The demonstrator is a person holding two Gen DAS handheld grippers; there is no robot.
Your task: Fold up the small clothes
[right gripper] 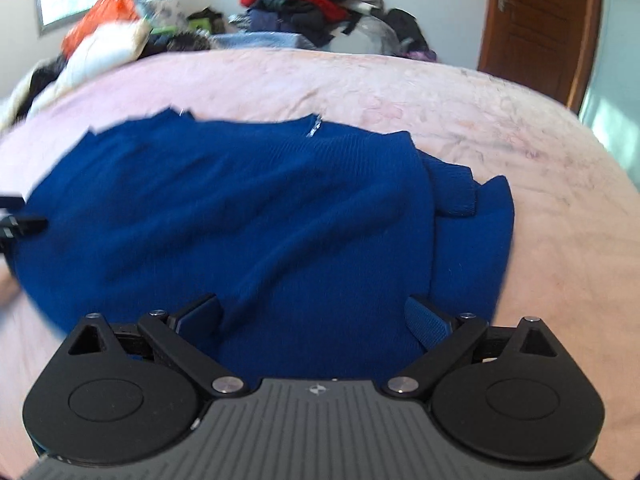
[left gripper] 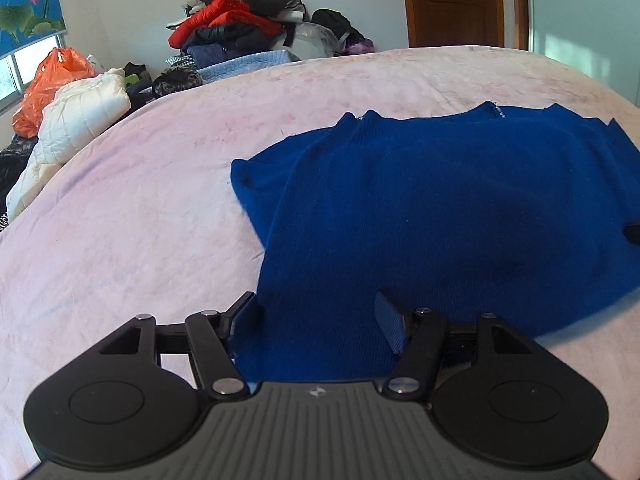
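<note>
A blue knit sweater (left gripper: 440, 208) lies on the pink bed cover (left gripper: 120, 220), its sleeves folded in over the body. My left gripper (left gripper: 316, 320) is open, jaws wide apart, over the sweater's near left hem. In the right wrist view the sweater (right gripper: 248, 216) fills the middle, with a folded sleeve cuff (right gripper: 456, 192) on its right side. My right gripper (right gripper: 316, 320) is open over the near right hem. The left gripper's tip (right gripper: 20, 224) shows at the left edge of the right view. The right view is motion-blurred.
A pile of clothes (left gripper: 236, 28) with a red jacket stands at the far side of the bed. A white padded jacket (left gripper: 80, 116) and an orange bag (left gripper: 48, 76) lie at the far left. A wooden door (left gripper: 460, 0) is at the back right.
</note>
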